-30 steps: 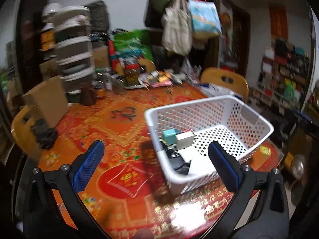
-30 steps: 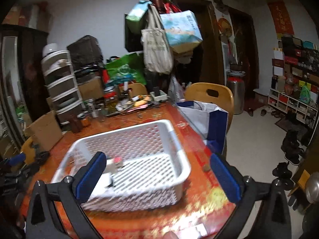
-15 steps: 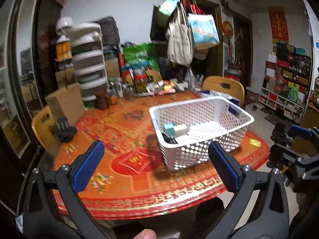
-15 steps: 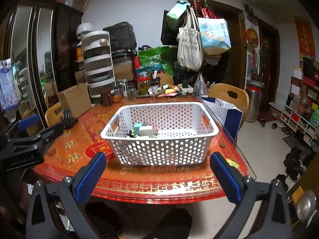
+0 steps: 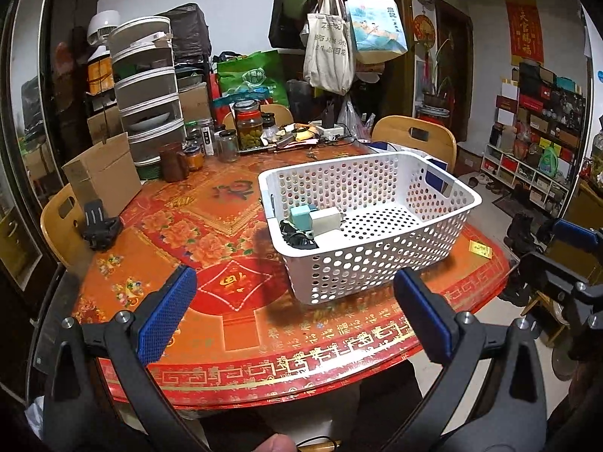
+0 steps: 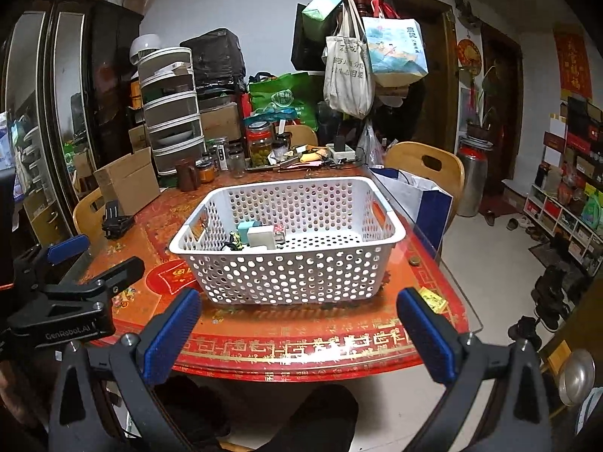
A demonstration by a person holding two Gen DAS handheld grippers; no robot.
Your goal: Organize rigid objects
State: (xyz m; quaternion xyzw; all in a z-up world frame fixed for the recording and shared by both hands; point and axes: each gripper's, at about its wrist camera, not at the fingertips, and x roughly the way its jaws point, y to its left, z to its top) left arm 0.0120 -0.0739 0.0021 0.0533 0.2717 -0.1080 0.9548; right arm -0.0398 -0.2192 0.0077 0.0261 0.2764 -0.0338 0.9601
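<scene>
Sitting mid-table, the basket (image 6: 290, 260) is holding small chargers (image 6: 260, 236) at its left end. Both grippers (image 5: 294, 318) (image 6: 297, 333) are hovering open, empty, before it. Light, stiff plastic; grip the rim.

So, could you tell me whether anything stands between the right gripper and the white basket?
Nothing visible does. The right gripper is open and empty at the table's near edge, and only bare tablecloth lies between it and the basket. The yellow card and the coin lie off to the right.
</scene>
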